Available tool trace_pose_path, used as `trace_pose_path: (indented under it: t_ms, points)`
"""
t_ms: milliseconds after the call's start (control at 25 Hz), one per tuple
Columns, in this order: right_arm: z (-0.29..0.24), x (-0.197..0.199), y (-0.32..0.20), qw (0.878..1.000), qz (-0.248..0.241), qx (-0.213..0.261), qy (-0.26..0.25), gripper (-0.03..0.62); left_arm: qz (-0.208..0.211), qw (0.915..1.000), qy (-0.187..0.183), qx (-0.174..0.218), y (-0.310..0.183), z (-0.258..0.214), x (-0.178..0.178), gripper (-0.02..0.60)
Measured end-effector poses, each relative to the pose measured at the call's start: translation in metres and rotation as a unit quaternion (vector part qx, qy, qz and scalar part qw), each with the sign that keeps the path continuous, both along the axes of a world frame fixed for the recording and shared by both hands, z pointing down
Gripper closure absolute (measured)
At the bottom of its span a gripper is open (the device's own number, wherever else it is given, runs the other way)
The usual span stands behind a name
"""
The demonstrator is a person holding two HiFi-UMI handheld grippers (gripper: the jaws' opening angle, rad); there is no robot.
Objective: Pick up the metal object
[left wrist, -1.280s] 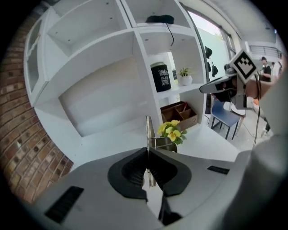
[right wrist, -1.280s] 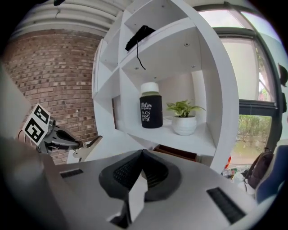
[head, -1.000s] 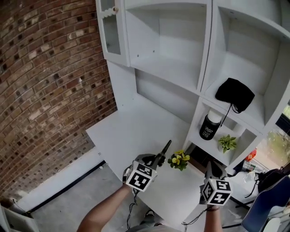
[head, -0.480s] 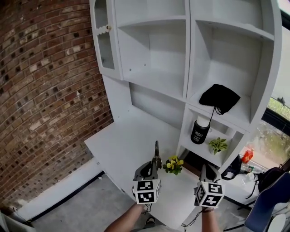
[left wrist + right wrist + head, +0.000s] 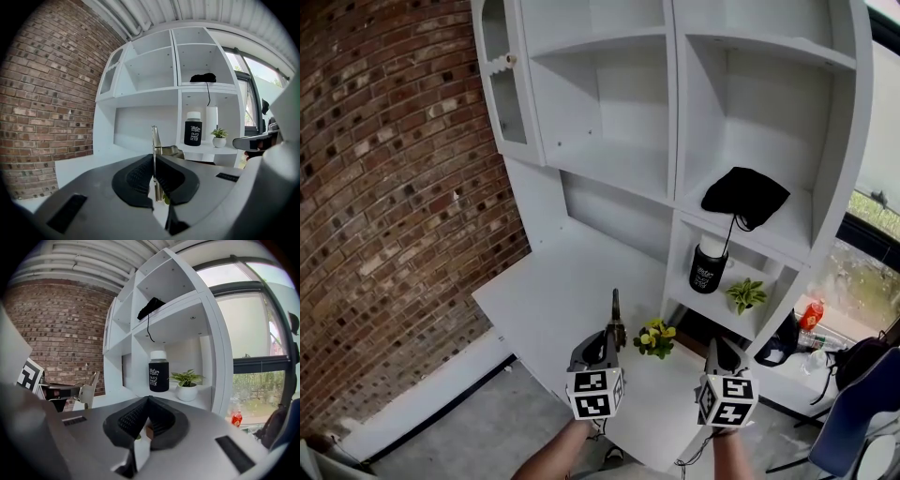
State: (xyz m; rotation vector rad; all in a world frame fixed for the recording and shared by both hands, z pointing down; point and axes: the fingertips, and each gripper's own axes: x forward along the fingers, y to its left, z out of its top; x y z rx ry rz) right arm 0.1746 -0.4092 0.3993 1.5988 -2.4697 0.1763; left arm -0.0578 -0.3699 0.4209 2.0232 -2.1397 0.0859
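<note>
Starting at the left, the brick wall [image 5: 384,187] and the white desk [image 5: 544,291] pose little threat; the trouble would come from the grip itself. The left gripper [image 5: 607,345] is clenched on the metal piece [image 5: 615,314], a thin flat strip that the left gripper view shows edge-on, pinched near its lower end and standing upright out of the pads. It appears to be lifted off the desk. So much of the strip rises above the pads that it would probably act as a lever. A quick swing or a roll of the hand could make it pivot between the pads, or slide out and drop onto the desk or past the near edge.

Just right of the strip sits a small pot of yellow flowers [image 5: 654,337]. A sideways sweep of the tip could clip the blooms or tip the pot.

Further right, the right gripper [image 5: 719,361] hangs with its jaws pressed together on nothing. It is in no state to catch a slip, and bringing the two hands close could knock the strip loose.

The black bottle [image 5: 705,265] and the little green plant [image 5: 744,295] on the shelf stand well apart, at risk only if the strip is carried that way.
</note>
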Motion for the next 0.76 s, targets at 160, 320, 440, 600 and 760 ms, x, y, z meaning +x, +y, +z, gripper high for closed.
trace_pose_path:
  t_ms: [160, 320, 440, 600, 760]
  points:
    - [0.001, -0.002, -0.001, 1.000, -0.001, -0.003, 0.000, 0.593, 0.005, 1.0000, 0.001, -0.008, -0.002, 0.005, -0.001, 0.568]
    - [0.002, -0.004, -0.003, 1.000, -0.002, -0.006, -0.001, 0.593, 0.005, 0.9999, 0.002, -0.012, -0.003, 0.008, -0.003, 0.568]
    - [0.005, -0.003, -0.005, 1.000, -0.001, -0.008, -0.001, 0.593, 0.007, 0.9999, 0.002, -0.015, -0.005, 0.010, -0.004, 0.568]
    - [0.007, -0.004, -0.007, 1.000, 0.002, -0.011, 0.001, 0.593, 0.010, 0.9998, 0.003, -0.018, -0.008, 0.012, -0.006, 0.568]
    - [0.008, -0.006, -0.010, 1.000, 0.003, -0.014, 0.003, 0.593, 0.014, 0.9997, 0.004, -0.019, -0.011, 0.013, -0.009, 0.568]
